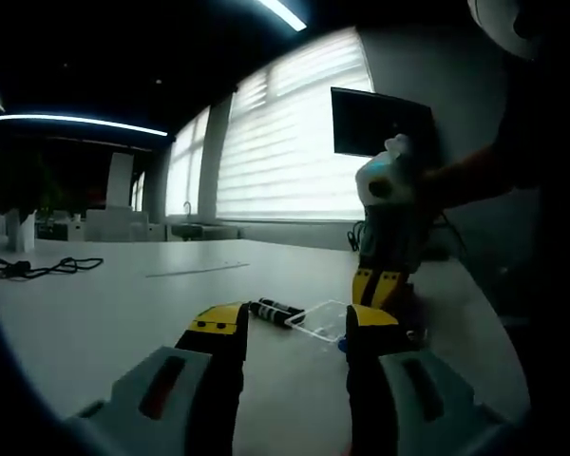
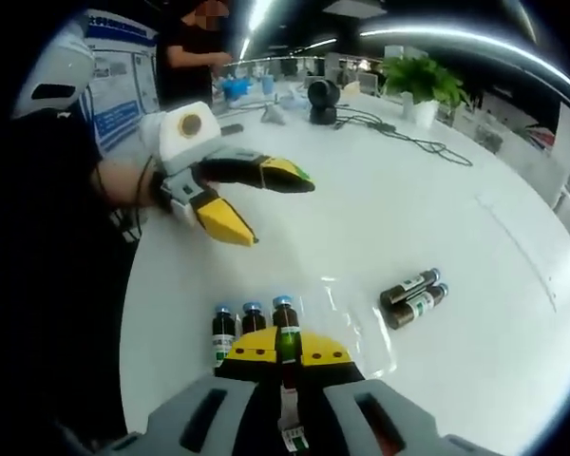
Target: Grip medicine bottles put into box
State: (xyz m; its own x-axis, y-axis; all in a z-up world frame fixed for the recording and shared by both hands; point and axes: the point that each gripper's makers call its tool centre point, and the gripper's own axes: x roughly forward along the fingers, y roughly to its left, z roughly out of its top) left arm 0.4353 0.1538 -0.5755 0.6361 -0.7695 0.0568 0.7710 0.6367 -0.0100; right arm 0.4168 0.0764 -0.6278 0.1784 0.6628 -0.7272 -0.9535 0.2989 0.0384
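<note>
In the right gripper view my right gripper (image 2: 288, 350) is shut on a brown medicine bottle (image 2: 284, 318) with a blue cap, held over the clear box (image 2: 361, 328). Two more blue-capped bottles (image 2: 237, 328) stand upright in the box just left of it. Another two bottles (image 2: 413, 296) lie side by side on the white table (image 2: 437, 209) to the right. My left gripper (image 2: 283, 211) hovers open beyond the box. In the left gripper view, my left gripper (image 1: 294, 321) is open and holds nothing. The right gripper (image 1: 380, 290) points down at the clear box (image 1: 321, 321), with a dark bottle (image 1: 275, 309) lying beside it.
A black cable (image 1: 38, 268) lies at the table's far left, and a dark monitor (image 1: 380, 123) stands by the window blinds. A potted plant (image 2: 423, 81), a black device (image 2: 323, 95) with cables and a standing person (image 2: 195, 47) are at the far side.
</note>
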